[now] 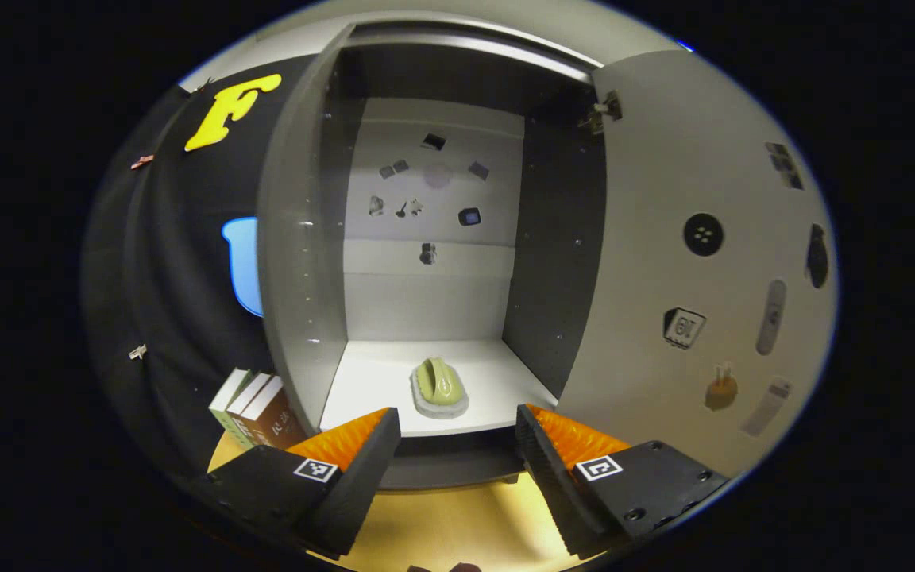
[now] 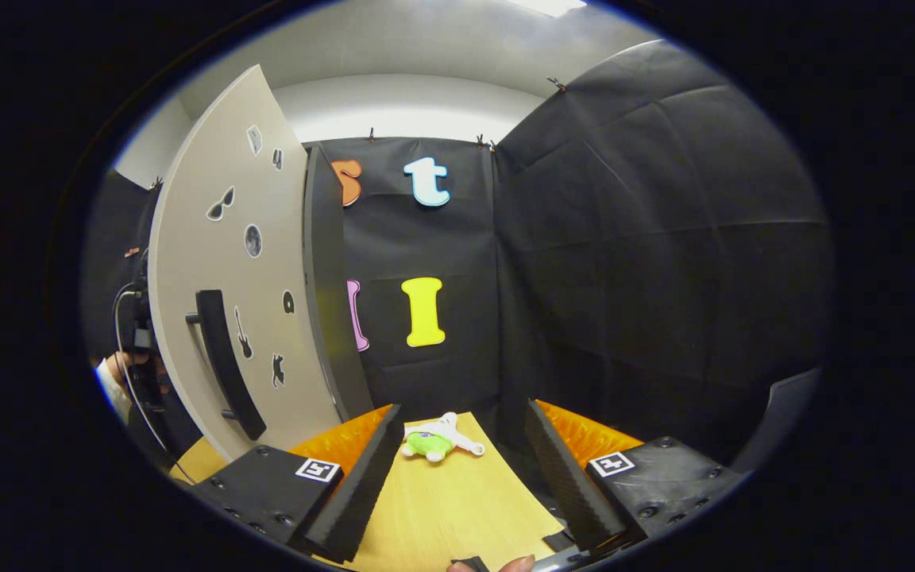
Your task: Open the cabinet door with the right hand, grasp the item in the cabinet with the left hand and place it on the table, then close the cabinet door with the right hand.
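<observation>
Door (image 1: 688,262): swung open, right of frame.
Item (image 1: 439,387): green, lower centre, on cabinet shelf (image 1: 370,381).
Left gripper (image 1: 457,445): fingers spread, short of item; should advance level and straddle it.
Right gripper (image 2: 457,469): fingers spread, holding nothing, over table (image 2: 457,508).

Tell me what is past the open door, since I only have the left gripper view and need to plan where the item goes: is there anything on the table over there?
Observer: Yes, a small green and white plush toy lies on the wooden table in the right gripper view.
Operator: Is the right gripper holding the door handle?
Observer: No, the right gripper is open and apart from the black handle.
Operator: Which way does the handle run?
Observer: It runs vertically on the outer face of the cabinet door, among several stickers.
</observation>
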### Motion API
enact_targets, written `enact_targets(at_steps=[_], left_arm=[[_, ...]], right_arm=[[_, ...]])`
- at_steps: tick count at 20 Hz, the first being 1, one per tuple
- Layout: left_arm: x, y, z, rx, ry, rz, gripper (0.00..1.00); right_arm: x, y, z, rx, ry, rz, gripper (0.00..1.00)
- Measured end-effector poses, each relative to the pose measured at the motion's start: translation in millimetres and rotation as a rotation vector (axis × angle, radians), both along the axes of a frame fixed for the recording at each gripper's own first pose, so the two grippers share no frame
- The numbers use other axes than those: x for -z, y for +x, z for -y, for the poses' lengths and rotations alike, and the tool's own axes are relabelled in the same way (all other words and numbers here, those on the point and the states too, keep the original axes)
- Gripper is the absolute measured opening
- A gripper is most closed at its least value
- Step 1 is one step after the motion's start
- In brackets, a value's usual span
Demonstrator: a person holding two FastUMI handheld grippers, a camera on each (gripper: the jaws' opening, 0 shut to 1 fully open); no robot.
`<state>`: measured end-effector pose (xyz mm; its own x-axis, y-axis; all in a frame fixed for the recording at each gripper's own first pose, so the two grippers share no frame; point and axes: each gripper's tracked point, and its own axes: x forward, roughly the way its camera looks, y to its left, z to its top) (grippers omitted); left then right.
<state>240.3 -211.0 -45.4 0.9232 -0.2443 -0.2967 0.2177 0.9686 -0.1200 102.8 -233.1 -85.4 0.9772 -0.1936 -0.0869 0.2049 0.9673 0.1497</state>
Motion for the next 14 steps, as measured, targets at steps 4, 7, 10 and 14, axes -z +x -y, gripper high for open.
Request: enact_targets(at_steps=[4, 7, 10, 14], left_arm=[[12.2, 63.3, 13.4, 0.0, 0.028, -0.057, 0.89], [27.8, 108.9, 25.3, 0.011, 0.054, -0.11, 0.84], [53.4, 145.0, 29.7, 0.002, 0.067, -0.192, 0.69], [84.8, 181.0, 20.0, -0.067, 0.078, -0.267, 0.55]], right_arm=[[4.6, 9.8, 21.2, -0.007, 0.009, 0.0, 0.98], [10.4, 18.8, 36.5, -0.014, -0.006, -0.007, 0.98], [18.1, 28.9, 50.1, -0.019, -0.009, -0.02, 1.0], [27.2, 40.7, 66.6, -0.017, 0.001, -0.034, 0.98]])
